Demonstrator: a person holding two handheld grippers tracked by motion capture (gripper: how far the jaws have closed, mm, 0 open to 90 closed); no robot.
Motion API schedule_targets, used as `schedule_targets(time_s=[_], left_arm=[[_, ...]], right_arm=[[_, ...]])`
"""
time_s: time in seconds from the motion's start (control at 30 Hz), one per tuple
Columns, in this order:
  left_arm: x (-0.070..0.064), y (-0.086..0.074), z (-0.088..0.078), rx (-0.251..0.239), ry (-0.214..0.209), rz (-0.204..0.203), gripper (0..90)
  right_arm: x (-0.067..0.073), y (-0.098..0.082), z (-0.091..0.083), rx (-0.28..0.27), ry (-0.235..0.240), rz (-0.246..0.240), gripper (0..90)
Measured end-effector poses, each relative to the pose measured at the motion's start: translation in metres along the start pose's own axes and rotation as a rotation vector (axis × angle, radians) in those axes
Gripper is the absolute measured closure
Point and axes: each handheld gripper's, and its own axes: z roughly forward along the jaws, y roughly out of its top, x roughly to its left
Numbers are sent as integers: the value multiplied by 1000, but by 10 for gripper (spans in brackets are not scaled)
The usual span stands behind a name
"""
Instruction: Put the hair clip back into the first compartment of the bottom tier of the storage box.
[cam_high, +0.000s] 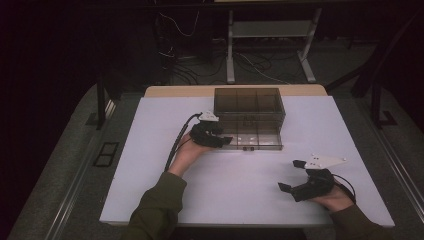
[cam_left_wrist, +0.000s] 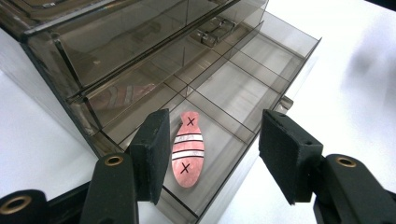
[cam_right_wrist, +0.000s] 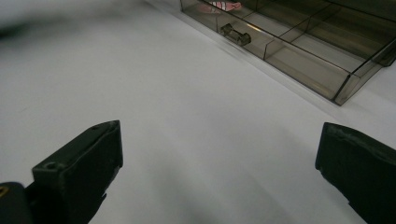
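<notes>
Pink fish-shaped token with white stripes lies freed in the smoky clear plastic drawer, between the left gripper's released fingers, which could snag it when withdrawing.

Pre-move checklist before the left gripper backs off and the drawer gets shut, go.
1. Pink fish piece lies flat in a front compartment of the pulled-out drawer: ok.
2. Left gripper jaws apart, pads off the piece: ok.
3. Piece clear of the dividers: ok.
4. Nothing sticks up above the drawer rim: ok.
5. Right gripper open, held over the white table, away from the smoky plastic cabinet: ok.
6. Drawer handle free to push: ok.
</notes>
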Motion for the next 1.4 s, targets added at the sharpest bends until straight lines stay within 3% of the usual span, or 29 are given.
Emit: schedule_targets(time_s=[0.87,1.4], left_arm=[[-15,-16,-27,-34,-10,25,275],[-21,-34,-48,-52,7,10,148]], right_arm=[[0,-1,1,11,12,-9,2],[0,-1,1,13,9,-9,2]])
